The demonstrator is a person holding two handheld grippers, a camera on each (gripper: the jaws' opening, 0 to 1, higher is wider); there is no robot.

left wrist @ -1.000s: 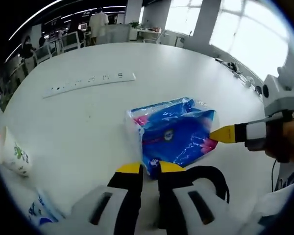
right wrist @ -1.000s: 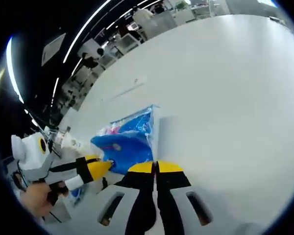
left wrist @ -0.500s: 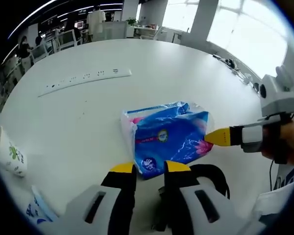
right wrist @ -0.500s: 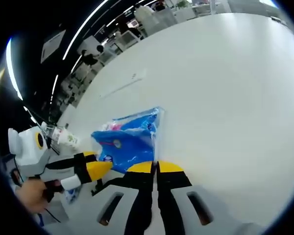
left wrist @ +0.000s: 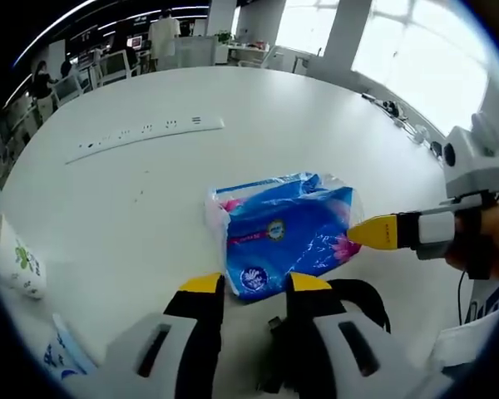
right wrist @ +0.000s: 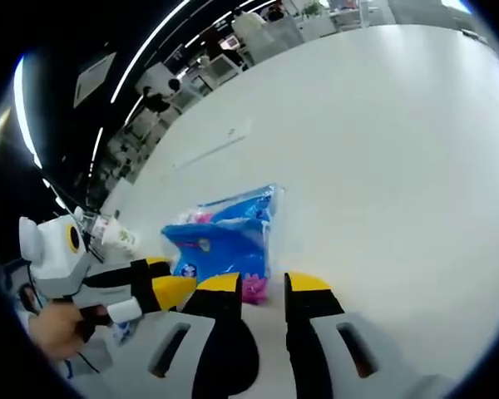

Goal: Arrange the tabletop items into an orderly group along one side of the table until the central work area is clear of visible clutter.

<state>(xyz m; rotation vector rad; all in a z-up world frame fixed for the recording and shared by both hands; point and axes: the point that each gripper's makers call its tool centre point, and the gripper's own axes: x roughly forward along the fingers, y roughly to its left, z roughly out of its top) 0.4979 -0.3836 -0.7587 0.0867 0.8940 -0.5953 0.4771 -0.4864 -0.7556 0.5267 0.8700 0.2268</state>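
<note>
Both of your hand-held grippers, left (left wrist: 248,284) and right (right wrist: 264,282), stood open, gripping nothing, beside the blue tissue pack (left wrist: 284,230); its slippery wrapper might have slid off the counter (left wrist: 150,191).

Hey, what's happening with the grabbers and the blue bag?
Left gripper open. Right gripper open. Blue bag flat on table, touched by neither. Nothing in the way.
</note>
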